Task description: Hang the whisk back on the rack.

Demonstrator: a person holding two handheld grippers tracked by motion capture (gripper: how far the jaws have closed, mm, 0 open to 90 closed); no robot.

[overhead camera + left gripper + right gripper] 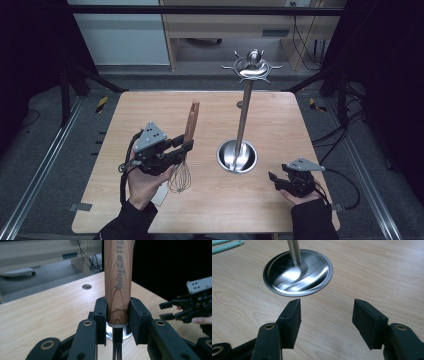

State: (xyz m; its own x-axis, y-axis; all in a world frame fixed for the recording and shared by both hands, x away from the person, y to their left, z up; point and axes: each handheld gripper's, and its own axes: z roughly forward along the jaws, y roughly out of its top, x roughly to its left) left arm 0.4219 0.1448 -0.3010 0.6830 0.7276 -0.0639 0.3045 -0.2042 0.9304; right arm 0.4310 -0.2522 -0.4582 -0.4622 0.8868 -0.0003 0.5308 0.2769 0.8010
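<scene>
Black left tongs [186,145] and right tongs [272,179], grey three-cornered top plates with screw holes, brass pivot rivets, black cables, dark sleeves [312,220].

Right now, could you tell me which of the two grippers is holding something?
The left gripper: its fingers clamp the whisk's wooden handle, while the right gripper is open.

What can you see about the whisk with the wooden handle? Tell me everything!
The whisk has a round, light-brown wooden handle with grain lines and dark printed letters, a metal collar below it, and thin wire loops at the bottom. It stands nearly upright, handle up, wires down near the table. The left tongs squeeze the handle's lower end from both sides. Whether the wires touch the table isn't clear.
</scene>
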